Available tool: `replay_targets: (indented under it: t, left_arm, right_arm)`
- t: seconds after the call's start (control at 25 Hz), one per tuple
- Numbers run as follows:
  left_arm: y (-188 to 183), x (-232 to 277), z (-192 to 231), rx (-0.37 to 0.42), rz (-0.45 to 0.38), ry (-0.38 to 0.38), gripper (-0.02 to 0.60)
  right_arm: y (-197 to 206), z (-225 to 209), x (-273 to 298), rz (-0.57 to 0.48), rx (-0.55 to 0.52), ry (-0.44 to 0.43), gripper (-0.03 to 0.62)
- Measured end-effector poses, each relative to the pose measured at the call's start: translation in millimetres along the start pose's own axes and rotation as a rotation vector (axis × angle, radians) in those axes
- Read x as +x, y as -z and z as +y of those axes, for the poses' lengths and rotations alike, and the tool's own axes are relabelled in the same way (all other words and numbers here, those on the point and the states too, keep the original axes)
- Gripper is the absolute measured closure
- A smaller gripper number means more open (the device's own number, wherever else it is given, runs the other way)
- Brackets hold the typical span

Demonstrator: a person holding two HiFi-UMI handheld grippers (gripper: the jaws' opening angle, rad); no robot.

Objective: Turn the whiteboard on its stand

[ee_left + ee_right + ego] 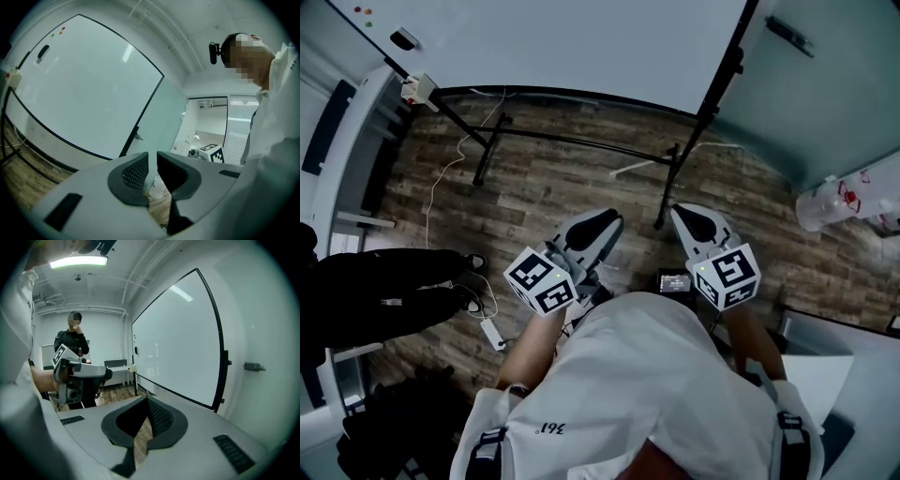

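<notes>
The whiteboard (581, 47) (79, 89) (178, 343) stands upright in its black stand (581, 142) on the wooden floor, with an eraser (405, 39) stuck near its top corner. Both grippers are held close to my chest, well short of the board and touching nothing. My left gripper (598, 225) (152, 161) has a narrow gap between its jaws, and nothing is in it. On my right gripper (692, 217) (146, 401) the jaw tips meet, empty. The left gripper's body also shows in the right gripper view (77, 376).
A person in dark clothes (384, 291) (72, 341) stands to the left. A white cable (450, 178) and a power strip (492, 333) lie on the floor near the stand's left leg. A plastic bottle (839, 202) stands at the right, and a white table (356, 141) is at the left.
</notes>
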State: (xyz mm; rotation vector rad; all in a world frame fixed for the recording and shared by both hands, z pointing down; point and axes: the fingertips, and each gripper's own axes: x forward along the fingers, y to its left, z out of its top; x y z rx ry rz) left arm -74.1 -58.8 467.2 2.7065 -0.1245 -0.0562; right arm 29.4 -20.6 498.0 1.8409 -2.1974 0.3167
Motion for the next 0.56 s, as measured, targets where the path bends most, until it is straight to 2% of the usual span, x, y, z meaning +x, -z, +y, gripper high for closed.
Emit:
replay_targets:
  t: [0.56]
  left_arm:
    - [9.5, 5.4, 2.4, 0.0, 0.018, -0.005, 0.518]
  right_arm:
    - [5.5, -8.2, 0.9, -0.011, -0.01, 0.02, 0.569]
